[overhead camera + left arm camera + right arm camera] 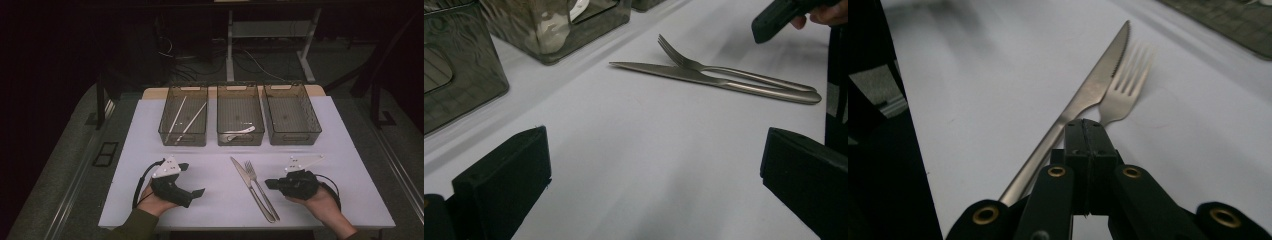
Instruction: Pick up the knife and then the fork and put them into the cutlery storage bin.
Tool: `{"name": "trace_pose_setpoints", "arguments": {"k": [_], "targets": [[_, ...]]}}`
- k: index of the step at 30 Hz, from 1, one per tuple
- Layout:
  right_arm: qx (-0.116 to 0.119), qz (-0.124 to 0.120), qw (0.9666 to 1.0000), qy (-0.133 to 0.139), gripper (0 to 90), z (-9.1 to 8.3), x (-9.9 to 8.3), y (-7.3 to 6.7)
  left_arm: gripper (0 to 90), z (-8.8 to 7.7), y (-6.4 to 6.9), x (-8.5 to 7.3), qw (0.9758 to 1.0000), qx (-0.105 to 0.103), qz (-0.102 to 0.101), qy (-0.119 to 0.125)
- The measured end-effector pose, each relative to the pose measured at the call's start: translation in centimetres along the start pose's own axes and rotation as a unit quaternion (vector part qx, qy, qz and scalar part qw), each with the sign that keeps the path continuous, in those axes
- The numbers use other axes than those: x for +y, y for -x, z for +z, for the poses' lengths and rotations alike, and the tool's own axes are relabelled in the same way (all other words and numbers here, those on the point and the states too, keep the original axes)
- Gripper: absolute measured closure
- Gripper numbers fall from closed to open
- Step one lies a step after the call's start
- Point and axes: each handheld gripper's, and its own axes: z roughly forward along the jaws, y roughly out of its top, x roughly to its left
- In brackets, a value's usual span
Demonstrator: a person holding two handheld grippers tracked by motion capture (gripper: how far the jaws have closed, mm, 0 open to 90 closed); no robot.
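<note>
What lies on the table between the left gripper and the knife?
Nothing: in the high view, bare white table separates the left gripper from the knife. The left gripper view shows the same empty stretch.

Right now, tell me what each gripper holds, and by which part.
Nothing. The left gripper is open over bare table. The right gripper is shut on nothing, above the knife and fork.
</note>
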Motion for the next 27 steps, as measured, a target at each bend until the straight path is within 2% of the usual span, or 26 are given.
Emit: {"name": "trace_pose_setpoints", "arguments": {"k": [6,10,15,19,27], "targets": [[0.009,-0.011,0.9994,-0.032,89.6,1.3,-0.4,-1.0,0.0,0.1,0.0,0.0,1.0000,-0.001,0.000,-0.001],[0.008,-0.020,0.9988,-0.045,89.6,1.7,-0.6,-1.7,0.0,0.1,0.0,0.0,1.0000,-0.003,0.000,-0.001],[0.002,-0.031,0.9966,-0.076,89.6,2.3,-1.0,-2.3,0.0,0.2,-0.1,0.0,1.0000,-0.005,0.001,-0.007],[0.001,-0.035,0.9958,-0.084,89.7,2.4,-1.1,-2.7,0.0,0.2,-0.1,0.0,1.0000,-0.006,0.000,-0.005],[-0.016,-0.043,0.9944,-0.095,89.8,2.2,-1.1,-3.2,0.0,0.1,-0.1,0.0,1.0000,-0.005,0.001,-0.006]]}}
